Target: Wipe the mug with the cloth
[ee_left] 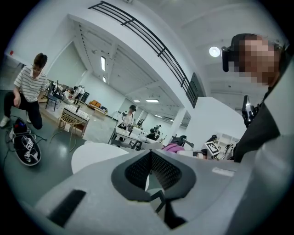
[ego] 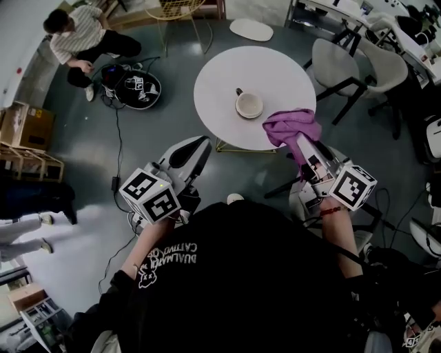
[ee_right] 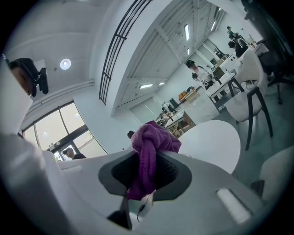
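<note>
1. Wearer's black top (ego: 234, 276), lowest in the head view, with both forearms reaching forward from it.
2. Left gripper (ego: 200, 143): held over the grey floor, short of the table and to the left of it. Marker cube (ego: 150, 195) at its rear. In the left gripper view, the left gripper (ee_left: 149, 170) has its ribbed pads pressed together with nothing between them.
3. Right gripper (ego: 298, 143): its tip is at the table's near right edge, with its own marker cube (ego: 353, 185) behind. In the right gripper view, the right gripper (ee_right: 149, 170) has its jaws clamped on the cloth.
4. Cloth (ego: 291, 126): purple and bunched, it sticks out past the right gripper's tip and overlaps the table's near right rim. In the right gripper view the cloth (ee_right: 149, 147) stands knotted above the pads, with a tail hanging below them.
5. Table (ego: 227, 72): round with a white top.
6. Mug (ego: 249, 105): cream, upright, handle towards the far left. It sits near the table's middle, to the left of the cloth and apart from it. Neither gripper touches it.
7. Grey chairs (ego: 337, 65), to the right of the table.
8. Round black device (ego: 138, 88), on the floor to the far left with cables.
9. Person in a striped shirt (ego: 83, 34), crouching beside the device.
10. Wire chair (ego: 176, 10), at the far edge.
</note>
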A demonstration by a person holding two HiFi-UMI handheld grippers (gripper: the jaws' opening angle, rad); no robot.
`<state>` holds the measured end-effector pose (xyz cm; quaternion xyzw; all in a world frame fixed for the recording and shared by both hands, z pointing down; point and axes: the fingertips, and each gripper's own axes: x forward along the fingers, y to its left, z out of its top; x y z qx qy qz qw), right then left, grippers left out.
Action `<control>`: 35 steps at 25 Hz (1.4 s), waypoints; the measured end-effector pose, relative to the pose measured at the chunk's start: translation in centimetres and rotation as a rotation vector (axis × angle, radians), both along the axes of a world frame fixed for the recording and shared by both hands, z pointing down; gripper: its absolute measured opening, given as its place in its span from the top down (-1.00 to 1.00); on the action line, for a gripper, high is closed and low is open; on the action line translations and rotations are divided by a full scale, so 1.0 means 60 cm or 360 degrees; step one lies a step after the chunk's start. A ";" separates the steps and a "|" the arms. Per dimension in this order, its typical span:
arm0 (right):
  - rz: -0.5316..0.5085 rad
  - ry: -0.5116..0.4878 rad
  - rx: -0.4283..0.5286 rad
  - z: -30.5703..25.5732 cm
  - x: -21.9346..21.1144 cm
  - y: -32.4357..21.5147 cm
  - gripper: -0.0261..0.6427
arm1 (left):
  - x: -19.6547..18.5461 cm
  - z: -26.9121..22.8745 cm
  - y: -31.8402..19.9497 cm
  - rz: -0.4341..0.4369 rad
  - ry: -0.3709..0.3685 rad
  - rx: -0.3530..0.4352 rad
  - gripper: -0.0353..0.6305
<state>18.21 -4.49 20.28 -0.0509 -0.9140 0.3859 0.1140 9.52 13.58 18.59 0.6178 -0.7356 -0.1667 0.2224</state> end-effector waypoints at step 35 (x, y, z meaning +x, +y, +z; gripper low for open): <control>0.0927 0.0117 -0.0183 0.094 -0.176 -0.122 0.70 | -0.331 0.135 -0.259 0.0955 -0.0037 -0.0268 0.90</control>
